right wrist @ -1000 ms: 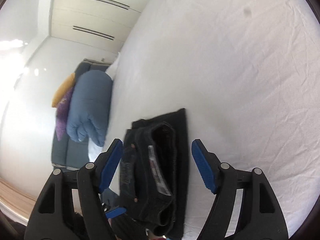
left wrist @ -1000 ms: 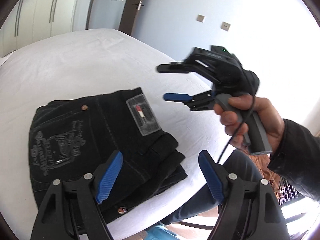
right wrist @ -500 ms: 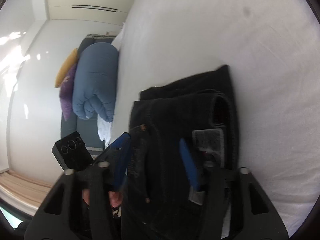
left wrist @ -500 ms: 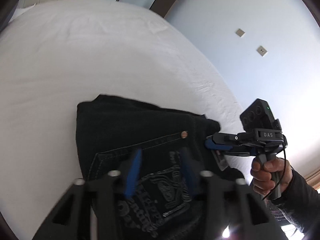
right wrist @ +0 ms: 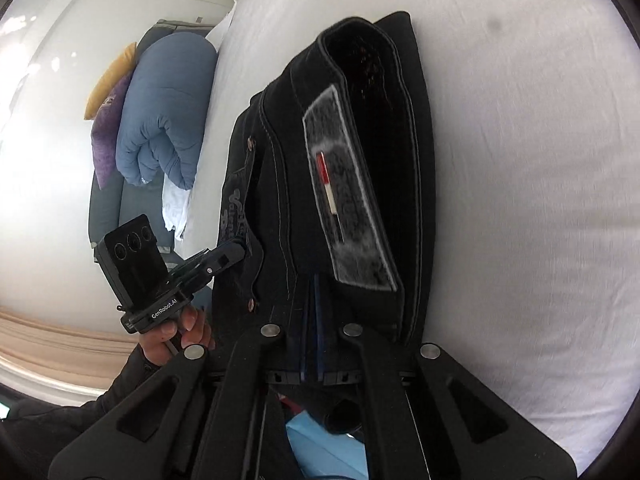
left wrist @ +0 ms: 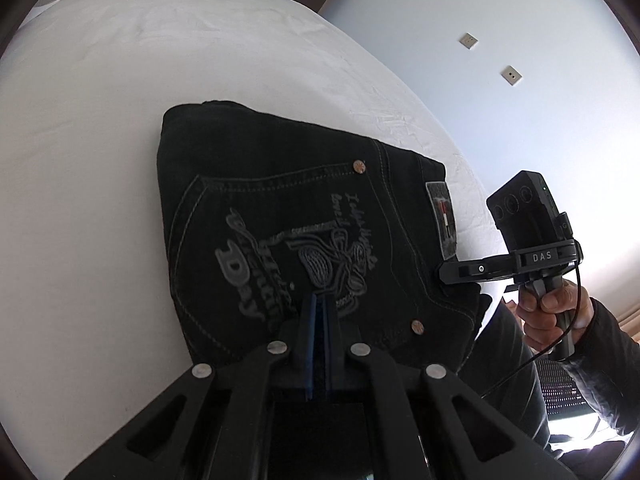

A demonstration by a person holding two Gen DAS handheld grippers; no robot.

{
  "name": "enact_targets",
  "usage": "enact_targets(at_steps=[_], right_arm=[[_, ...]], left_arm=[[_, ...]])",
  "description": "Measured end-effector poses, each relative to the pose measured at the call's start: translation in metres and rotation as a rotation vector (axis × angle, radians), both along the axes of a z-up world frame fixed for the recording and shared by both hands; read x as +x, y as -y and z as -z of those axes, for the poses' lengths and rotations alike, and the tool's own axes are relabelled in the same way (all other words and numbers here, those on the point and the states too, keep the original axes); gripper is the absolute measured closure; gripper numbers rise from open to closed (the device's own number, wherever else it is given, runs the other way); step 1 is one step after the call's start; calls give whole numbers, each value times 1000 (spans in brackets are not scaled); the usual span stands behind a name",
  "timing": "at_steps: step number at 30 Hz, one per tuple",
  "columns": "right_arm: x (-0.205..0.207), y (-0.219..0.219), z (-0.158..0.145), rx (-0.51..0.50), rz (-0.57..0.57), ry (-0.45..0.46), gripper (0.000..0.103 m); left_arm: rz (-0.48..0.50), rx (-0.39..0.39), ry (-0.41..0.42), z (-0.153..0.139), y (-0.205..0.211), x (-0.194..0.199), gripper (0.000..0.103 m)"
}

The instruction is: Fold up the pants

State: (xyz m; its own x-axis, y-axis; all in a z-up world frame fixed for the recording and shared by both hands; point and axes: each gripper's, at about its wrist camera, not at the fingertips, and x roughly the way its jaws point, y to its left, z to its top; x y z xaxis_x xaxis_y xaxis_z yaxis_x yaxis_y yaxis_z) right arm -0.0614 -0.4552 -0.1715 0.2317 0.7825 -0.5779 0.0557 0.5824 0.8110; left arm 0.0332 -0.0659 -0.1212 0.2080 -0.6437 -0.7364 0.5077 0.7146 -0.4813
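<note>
Folded black jeans (left wrist: 280,200) lie on the white bed (left wrist: 100,120), back pocket with grey embroidery facing up. My left gripper (left wrist: 318,300) is shut, its blue pads together and resting on that pocket near the jeans' near edge. In the right wrist view the jeans (right wrist: 360,140) show their waistband and grey label. My right gripper (right wrist: 312,284) is shut too, its tips on the fabric just below the label. Each view shows the other gripper: the right one (left wrist: 444,274) at the waistband end, the left one (right wrist: 236,250) at the pocket side. No pinched cloth shows between either pair of pads.
White sheet (right wrist: 520,160) spreads around the jeans on the far sides. A rolled blue duvet (right wrist: 164,120) and purple and yellow cushions (right wrist: 106,132) lie on a sofa beyond the bed. A person's hand (left wrist: 552,308) holds the right gripper's handle at the bed's edge.
Both grippers went from wide open above the bed to shut, and came down onto the jeans. The jeans themselves have not shifted.
</note>
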Motion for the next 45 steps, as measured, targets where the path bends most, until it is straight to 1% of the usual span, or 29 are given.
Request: enact_targets(at_steps=[1, 2, 4, 6, 7, 8, 9, 10, 11, 12, 13, 14, 16, 18, 20, 23, 26, 29, 30, 32, 33, 34, 35, 36, 37, 39, 41, 43, 45], right_arm=[[-5, 2, 0, 8, 9, -2, 103], [-10, 5, 1, 15, 20, -2, 103], [-20, 10, 0, 30, 45, 5, 103], [-28, 12, -7, 34, 65, 25, 98], [-32, 14, -14, 18, 76, 49, 97], [-38, 18, -23, -13, 91, 81, 96], [-43, 23, -32, -50, 114, 111, 88], [-47, 29, -41, -75, 140, 137, 60], [-51, 35, -47, -82, 162, 155, 34], [-53, 41, -52, -78, 189, 171, 0], [-56, 47, -55, -72, 224, 194, 0], [-57, 52, -56, -60, 239, 211, 0], [-53, 60, -50, -28, 244, 179, 0], [-46, 62, -38, 17, 234, 133, 0], [-36, 59, -30, 8, 230, 105, 0], [-26, 56, -27, 21, 212, 109, 0], [-9, 48, -23, -33, 192, 72, 0], [7, 34, -21, -95, 141, 50, 0], [12, 27, -21, -113, 121, 49, 1], [20, 17, -22, -157, 91, 41, 5], [25, 11, -23, -177, 79, 39, 13], [28, 8, -24, -182, 77, 40, 33], [31, 5, -24, -185, 76, 31, 39], [34, 3, -22, -213, 81, 16, 49], [36, 1, -21, -237, 84, 13, 60], [36, -1, -21, -278, 83, 19, 66], [35, -2, -25, -301, 83, 37, 72], [32, -6, -34, -351, 72, 71, 78], [31, -14, -47, -413, 54, 118, 83]], left_arm=[[-5, -16, -10, 0, -5, -5, 103], [-15, -29, -16, 1, -9, -9, 99], [-39, -42, -19, -1, -14, -15, 99], [-44, -46, -12, -5, -19, -23, 94], [-41, -58, -12, -9, -21, -26, 82], [-42, -74, -10, -14, -24, -29, 62], [-49, -91, 2, -19, -31, -32, 52], [-60, -108, 17, -25, -39, -33, 36], [-84, -104, 34, -30, -45, -33, 21], [-114, -92, 49, -33, -53, -30, 16], [-139, -85, 57, -34, -61, -25, 13], [-157, -86, 51, -34, -68, -19, 13], [-183, -92, 28, -30, -81, -7, 13], [-176, -81, -17, -21, -83, 6, 13], [-161, -50, -68, -10, -78, 17, 13], [-117, -33, -130, 2, -64, 29, 14], [-83, 33, -139, 8, -49, 36, 14], [-66, 56, -137, 9, -40, 42, 14], [-66, 63, -140, 10, -38, 44, 16], [-75, 82, -140, 10, -34, 48, 26], [-74, 88, -141, 10, -32, 49, 28], [-71, 98, -142, 9, -28, 50, 36], [-63, 108, -145, 10, -24, 50, 45], [-62, 120, -144, 9, -20, 50, 47], [-60, 131, -137, 8, -17, 49, 51], [-57, 150, -123, 6, -13, 48, 58], [-58, 150, -99, 0, -10, 45, 75], [-47, 184, -44, -9, -3, 38, 80], [-41, 223, 1, -18, 4, 33, 83]])
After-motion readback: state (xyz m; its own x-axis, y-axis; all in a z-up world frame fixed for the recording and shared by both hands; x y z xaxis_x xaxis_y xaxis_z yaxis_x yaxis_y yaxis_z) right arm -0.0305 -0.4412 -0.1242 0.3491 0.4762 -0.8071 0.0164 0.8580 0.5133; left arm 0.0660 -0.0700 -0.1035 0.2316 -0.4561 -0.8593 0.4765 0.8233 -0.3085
